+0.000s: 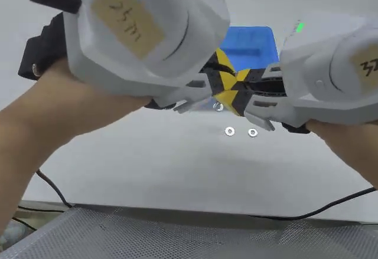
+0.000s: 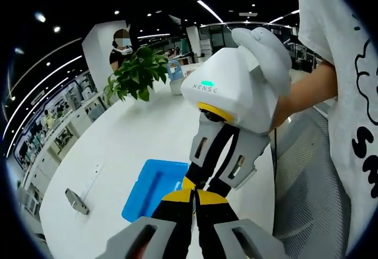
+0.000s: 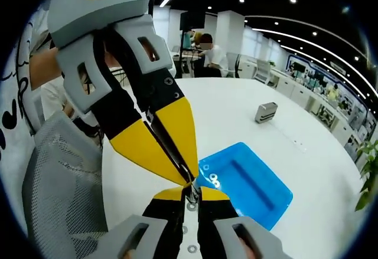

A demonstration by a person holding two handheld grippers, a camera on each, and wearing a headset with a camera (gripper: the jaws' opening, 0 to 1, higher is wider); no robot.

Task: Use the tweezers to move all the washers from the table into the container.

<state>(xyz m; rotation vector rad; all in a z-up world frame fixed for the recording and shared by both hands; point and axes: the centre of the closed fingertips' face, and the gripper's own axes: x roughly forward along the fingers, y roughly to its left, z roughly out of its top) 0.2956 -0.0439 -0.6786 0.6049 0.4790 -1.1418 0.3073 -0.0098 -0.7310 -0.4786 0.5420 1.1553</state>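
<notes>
Left fingers: the left gripper [image 2: 194, 200] has its yellow-tipped fingers [image 3: 177, 129] closed on the tweezers [image 3: 169, 148], a thin metal strip clamped between them.
Tweezers' axis: it runs lengthwise along the left fingers, with its tip pointing into the right fingers.
Right fingers: the right gripper [image 3: 192, 199] holds its fingers [image 3: 211, 195] close together with the tweezers' tip between them. I cannot tell whether they pinch it.
Washers to move: three loose washers [image 1: 230, 131] lie on the desk below the meeting fingertips, on the person's side of them. Neither gripper is clearly nearer.
Container: a shallow blue container [image 1: 254, 41] sits just beyond the fingertips, away from the person, with a few washers [image 3: 214, 180] already inside.
Surface: a smooth white desk [image 1: 177, 170], with a cable [image 1: 331, 203] behind the fingers.
Room: an open-plan office with ceiling lights and a potted plant [image 2: 139, 73] far beyond the fingers.
</notes>
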